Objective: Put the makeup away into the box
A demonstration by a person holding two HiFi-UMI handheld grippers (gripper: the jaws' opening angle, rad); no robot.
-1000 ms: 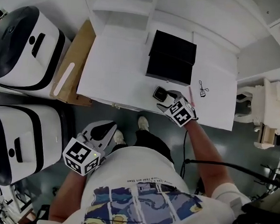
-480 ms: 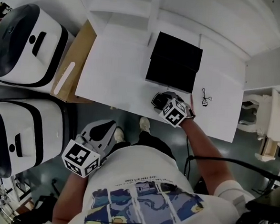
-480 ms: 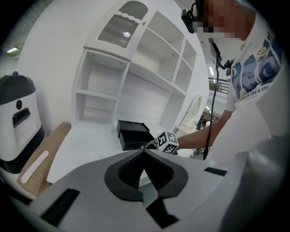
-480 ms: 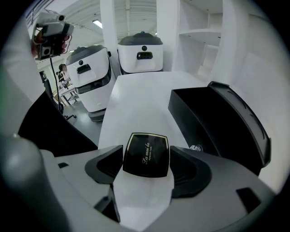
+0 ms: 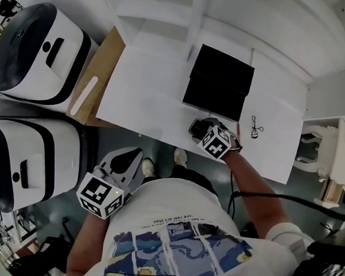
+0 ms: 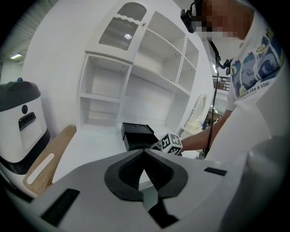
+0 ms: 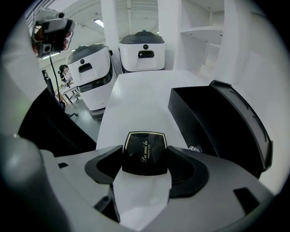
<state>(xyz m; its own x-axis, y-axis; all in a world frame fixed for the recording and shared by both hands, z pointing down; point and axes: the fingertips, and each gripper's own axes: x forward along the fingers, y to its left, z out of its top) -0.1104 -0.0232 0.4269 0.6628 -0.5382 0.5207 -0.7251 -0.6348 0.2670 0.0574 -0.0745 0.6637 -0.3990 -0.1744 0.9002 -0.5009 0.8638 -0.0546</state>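
Right gripper view: the right gripper (image 7: 145,158) has dropped onto the desk (image 7: 136,99), jaws just opened wide astride the compact (image 7: 144,148) beside the open box (image 7: 213,122), ready to pinch; left gripper (image 6: 144,156) closed, empty

Found black on the box (image 5: 219,81), inside and out. Found glossy black on the compact (image 7: 145,152), edged with a thin gold line and lettered in gold script. Saw white over the table (image 5: 146,85) and shelves (image 6: 149,72). Noted white bodies and dark grey tops on the machines (image 5: 31,54). Noted tan on the board (image 5: 97,70), crossed by a white strip (image 5: 84,96). Saw grey on the left gripper (image 6: 145,152), darker grey on its pads (image 6: 127,172), black-and-white squares on its cube (image 5: 101,194). Saw a white shirt (image 5: 179,214) with blue and yellow picture panels.
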